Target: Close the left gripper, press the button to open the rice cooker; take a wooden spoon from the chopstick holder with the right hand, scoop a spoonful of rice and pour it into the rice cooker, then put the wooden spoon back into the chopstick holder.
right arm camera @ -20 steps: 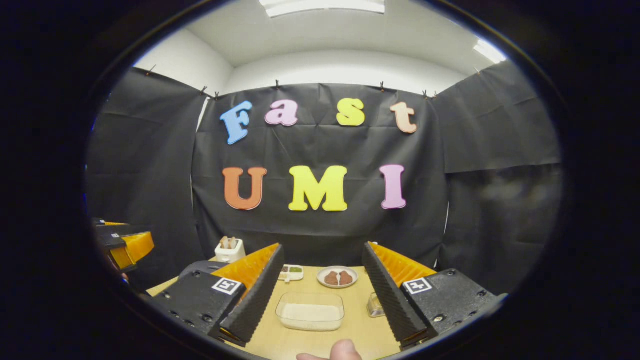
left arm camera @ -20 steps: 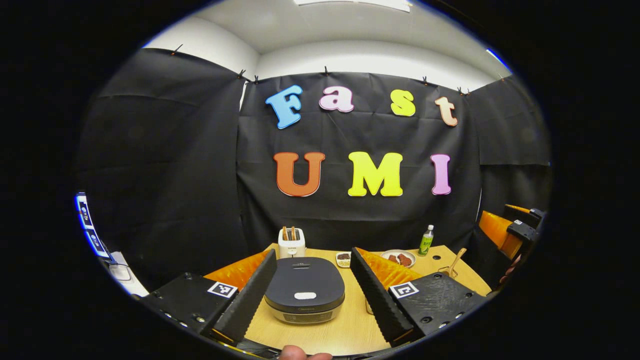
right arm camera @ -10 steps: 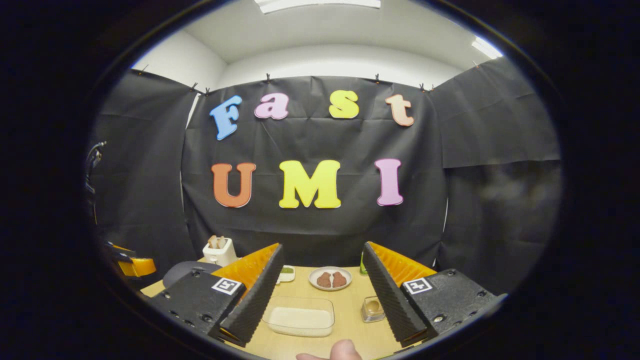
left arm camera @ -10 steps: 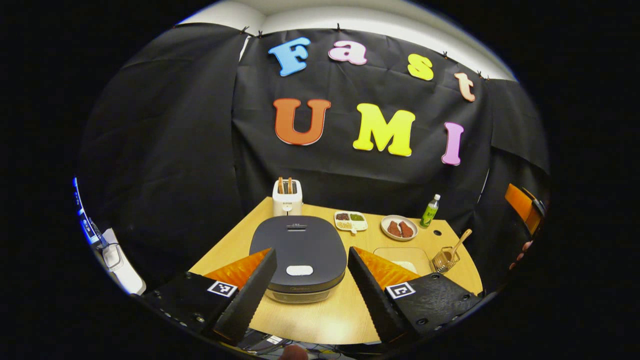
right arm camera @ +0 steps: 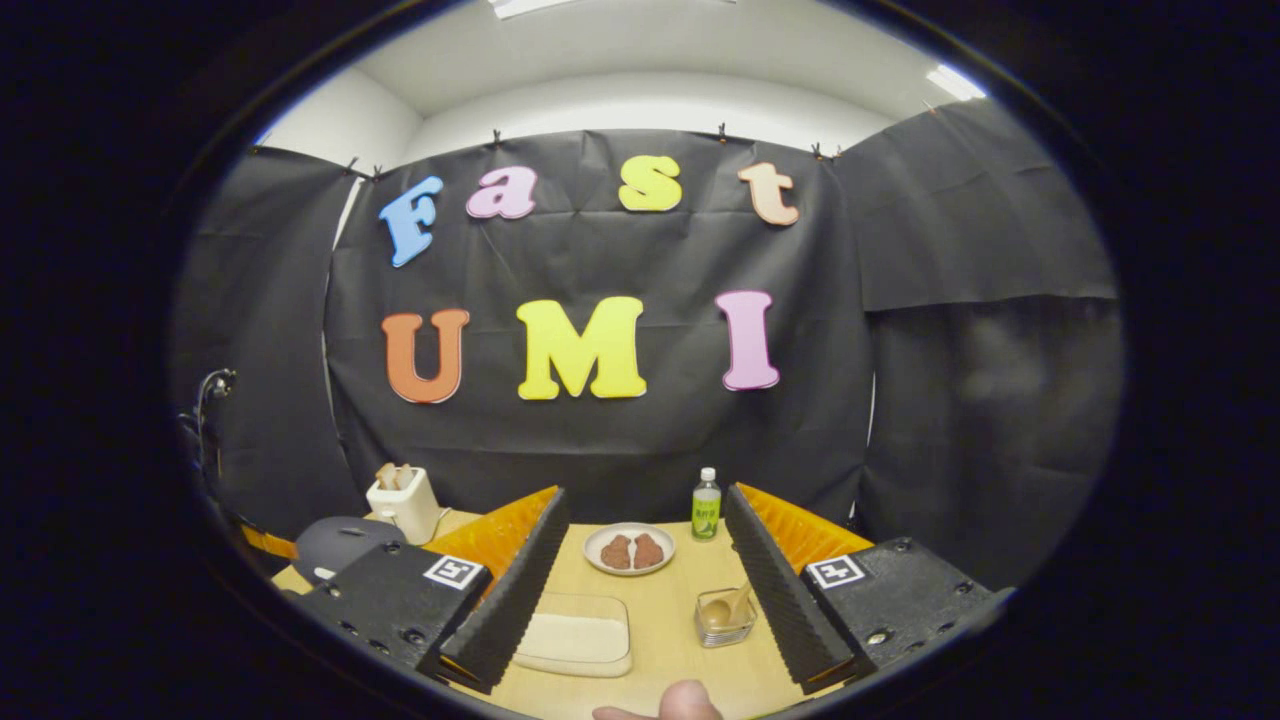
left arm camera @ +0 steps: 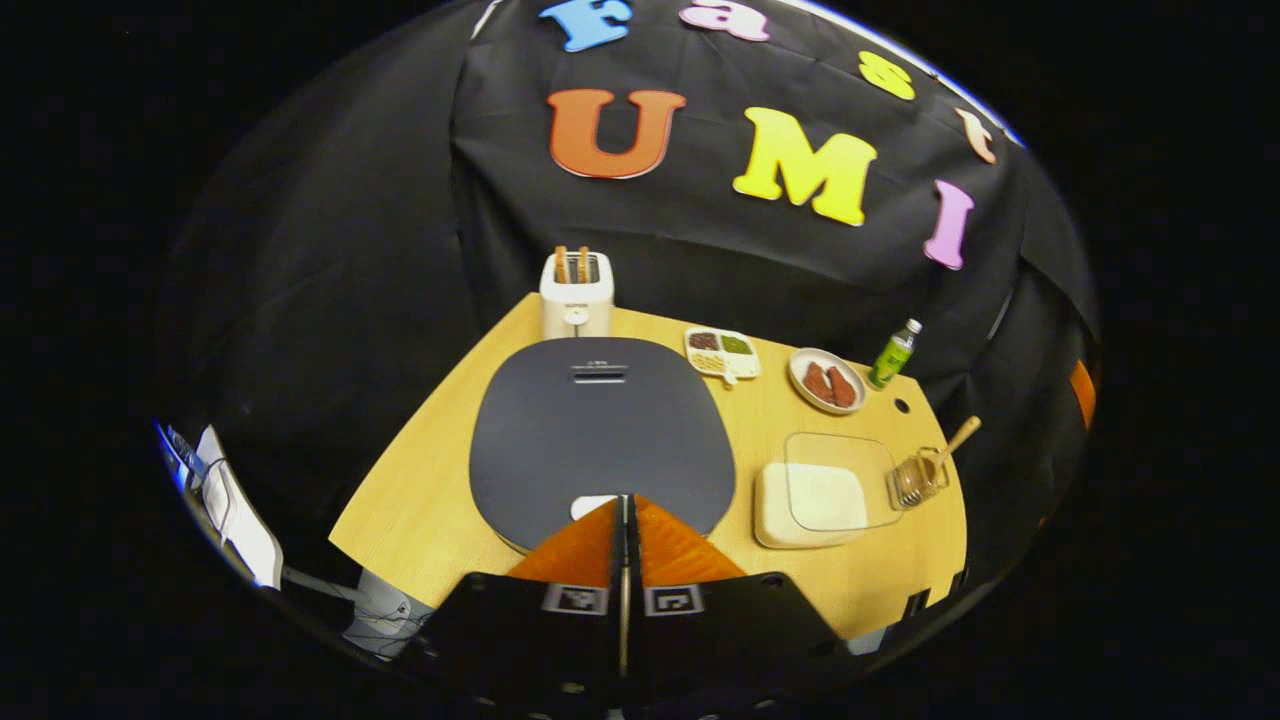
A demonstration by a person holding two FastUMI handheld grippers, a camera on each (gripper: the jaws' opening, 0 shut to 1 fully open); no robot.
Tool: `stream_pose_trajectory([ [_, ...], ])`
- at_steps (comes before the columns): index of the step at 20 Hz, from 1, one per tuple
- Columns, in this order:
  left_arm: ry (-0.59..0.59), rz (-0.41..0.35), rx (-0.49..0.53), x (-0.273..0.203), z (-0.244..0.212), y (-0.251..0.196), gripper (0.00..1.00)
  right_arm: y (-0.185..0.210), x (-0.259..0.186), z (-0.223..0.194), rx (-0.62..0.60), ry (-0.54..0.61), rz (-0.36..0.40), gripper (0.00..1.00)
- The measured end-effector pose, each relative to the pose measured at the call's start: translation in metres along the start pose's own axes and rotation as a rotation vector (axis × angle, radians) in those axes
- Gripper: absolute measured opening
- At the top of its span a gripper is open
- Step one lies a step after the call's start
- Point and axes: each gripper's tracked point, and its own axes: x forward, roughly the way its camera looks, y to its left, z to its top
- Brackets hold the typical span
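Note:
My left gripper [left arm camera: 625, 507] is shut, its fingers pressed together, and looks steeply down on the dark grey rice cooker [left arm camera: 600, 425]. The tips hang just above the white button [left arm camera: 588, 506] at the lid's near edge; I cannot tell whether they touch it. The lid is closed. A clear holder [left arm camera: 915, 478] with the wooden spoon [left arm camera: 957, 439] stands at the right edge, beside a clear container of rice [left arm camera: 812, 492]. My right gripper [right arm camera: 645, 495] is open and holds nothing. Before it sit the rice container [right arm camera: 575, 638] and the holder [right arm camera: 724, 614] with the spoon [right arm camera: 737, 601].
On the wooden table [left arm camera: 420, 500], a white toaster [left arm camera: 577, 294] stands behind the cooker. A divided dish [left arm camera: 722, 353], a plate of meat [left arm camera: 826, 380] and a green bottle [left arm camera: 893, 352] line the back. A thumb [right arm camera: 672, 704] shows at the bottom of the right gripper view.
The left gripper has gone from open to shut, risen and tipped down over the cooker lid. The right gripper has swung rightward, bringing the bottle and spoon holder between its fingers.

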Motion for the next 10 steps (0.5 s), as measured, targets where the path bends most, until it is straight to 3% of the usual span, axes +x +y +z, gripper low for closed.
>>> stream_pose_trajectory([
  [1, 0.026, -0.016, -0.011, 0.008, -0.004, 0.001, 0.09, -0.005, 0.003, -0.003, 0.004, 0.005, -0.008, 0.99],
  [3, 0.068, -0.051, -0.033, 0.020, -0.008, -0.003, 0.00, -0.012, 0.009, -0.009, 0.011, 0.018, -0.022, 0.99],
  [10, 0.144, -0.019, -0.022, 0.057, -0.013, 0.006, 0.00, -0.036, 0.025, -0.027, 0.028, 0.073, -0.074, 1.00],
])
